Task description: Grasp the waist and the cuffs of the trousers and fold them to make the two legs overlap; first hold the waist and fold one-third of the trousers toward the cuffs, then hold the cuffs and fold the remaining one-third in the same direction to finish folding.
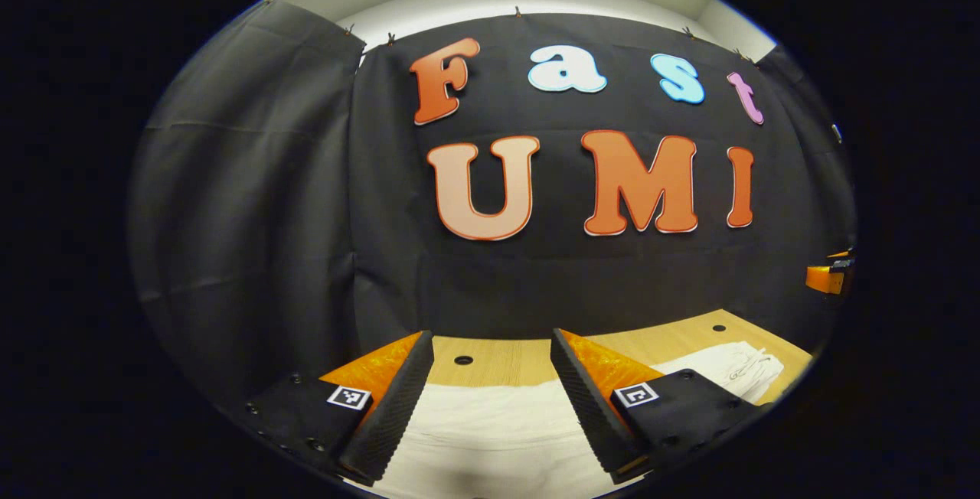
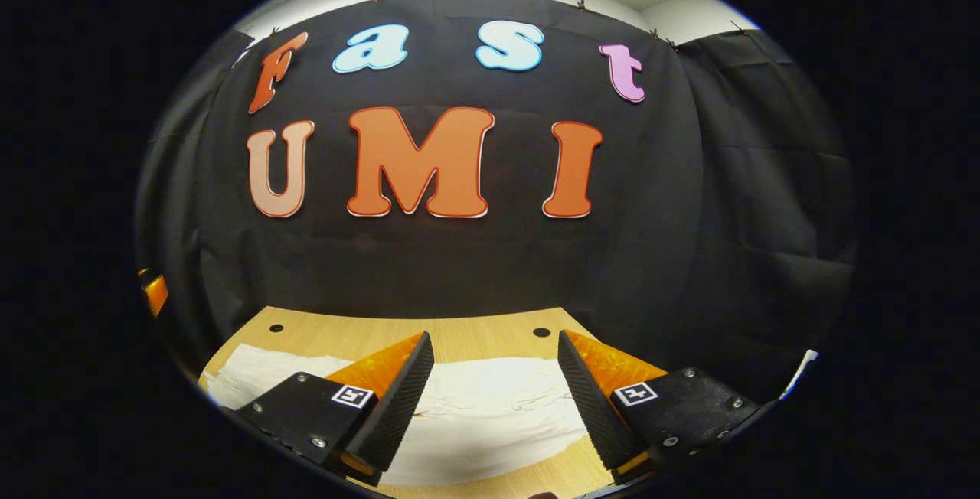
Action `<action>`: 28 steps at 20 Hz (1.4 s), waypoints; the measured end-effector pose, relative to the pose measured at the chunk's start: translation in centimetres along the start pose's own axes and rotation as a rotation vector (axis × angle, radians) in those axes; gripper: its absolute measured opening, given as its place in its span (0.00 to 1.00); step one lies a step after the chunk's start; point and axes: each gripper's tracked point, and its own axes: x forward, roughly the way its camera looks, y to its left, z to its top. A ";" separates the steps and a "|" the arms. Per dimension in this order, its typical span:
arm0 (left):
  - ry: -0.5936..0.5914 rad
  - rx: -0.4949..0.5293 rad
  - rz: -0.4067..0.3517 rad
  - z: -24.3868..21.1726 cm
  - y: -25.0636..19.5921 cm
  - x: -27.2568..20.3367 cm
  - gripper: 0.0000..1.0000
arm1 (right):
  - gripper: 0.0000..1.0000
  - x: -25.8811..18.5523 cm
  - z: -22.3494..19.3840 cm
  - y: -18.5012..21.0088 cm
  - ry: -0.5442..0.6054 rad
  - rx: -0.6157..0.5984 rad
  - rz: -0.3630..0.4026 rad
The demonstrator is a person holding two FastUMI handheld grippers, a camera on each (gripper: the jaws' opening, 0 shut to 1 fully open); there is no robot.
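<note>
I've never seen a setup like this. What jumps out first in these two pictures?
The white trousers catch the eye first, spread flat across the pale wooden table in front of the black cloth wall. Next come the hand-held grippers: the left hand-held gripper hangs open over the cloth in the left gripper view, and the right hand-held gripper hangs open over the trousers in the right gripper view, neither holding anything.
</note>
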 end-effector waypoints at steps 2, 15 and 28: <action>0.064 -0.020 0.011 -2.2 1.7 0.2 1.00 | 0.98 0.7 -0.9 -0.6 0.038 0.024 -0.024; 0.611 -0.382 0.193 -19.7 6.3 -3.1 0.98 | 0.98 6.1 -10.3 -5.8 0.369 0.148 -0.028; 0.880 -0.954 0.351 -31.7 6.4 -6.9 0.99 | 0.95 8.4 -22.9 -8.2 0.794 0.445 -0.007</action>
